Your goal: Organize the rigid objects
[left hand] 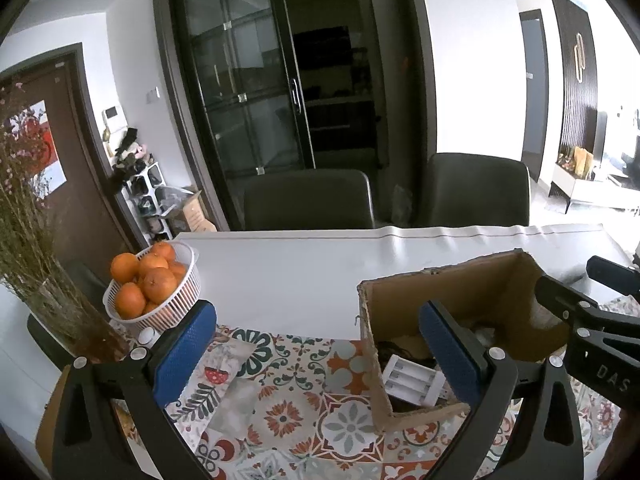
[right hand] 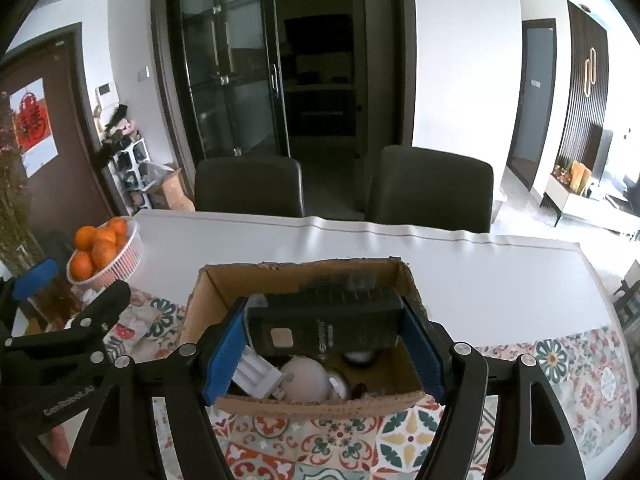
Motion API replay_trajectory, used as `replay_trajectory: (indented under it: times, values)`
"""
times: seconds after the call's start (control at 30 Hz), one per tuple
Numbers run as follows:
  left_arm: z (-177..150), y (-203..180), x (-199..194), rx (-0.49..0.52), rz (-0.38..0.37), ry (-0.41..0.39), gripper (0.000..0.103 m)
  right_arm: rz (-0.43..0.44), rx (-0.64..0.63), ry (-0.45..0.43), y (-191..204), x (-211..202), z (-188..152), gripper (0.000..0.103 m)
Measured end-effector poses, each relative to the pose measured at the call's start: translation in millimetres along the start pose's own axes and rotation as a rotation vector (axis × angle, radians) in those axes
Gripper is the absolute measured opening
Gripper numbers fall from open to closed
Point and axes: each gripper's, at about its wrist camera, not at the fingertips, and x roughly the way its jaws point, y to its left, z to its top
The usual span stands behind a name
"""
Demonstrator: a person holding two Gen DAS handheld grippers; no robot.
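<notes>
An open cardboard box stands on the patterned mat; in the left wrist view the box is at the right. My right gripper is shut on a black rectangular device and holds it over the box. Inside the box lie a white battery holder, a white round object and other small items. The white battery holder also shows in the left wrist view. My left gripper is open and empty, left of the box above the mat, its right finger over the box's near corner.
A white basket of oranges stands at the left of the white table; the basket also shows in the right wrist view. A vase of dried flowers is at far left. Two dark chairs stand behind the table.
</notes>
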Motion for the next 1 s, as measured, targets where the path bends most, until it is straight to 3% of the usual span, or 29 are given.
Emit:
replay_trajectory:
  times: [0.2, 0.43, 1.0]
  values:
    - [2, 3, 11, -0.005, 0.0, 0.021, 0.103, -0.021, -0.005, 0.023, 1, 13, 5, 0.074]
    - [2, 2, 5, -0.011, -0.021, 0.013, 0.103, -0.061, 0.021, 0.014, 1, -1, 2, 0.074]
    - [-10, 8, -93, -0.013, -0.051, -0.148, 0.103, -0.157, 0.059, -0.145, -1, -110, -18, 0.077]
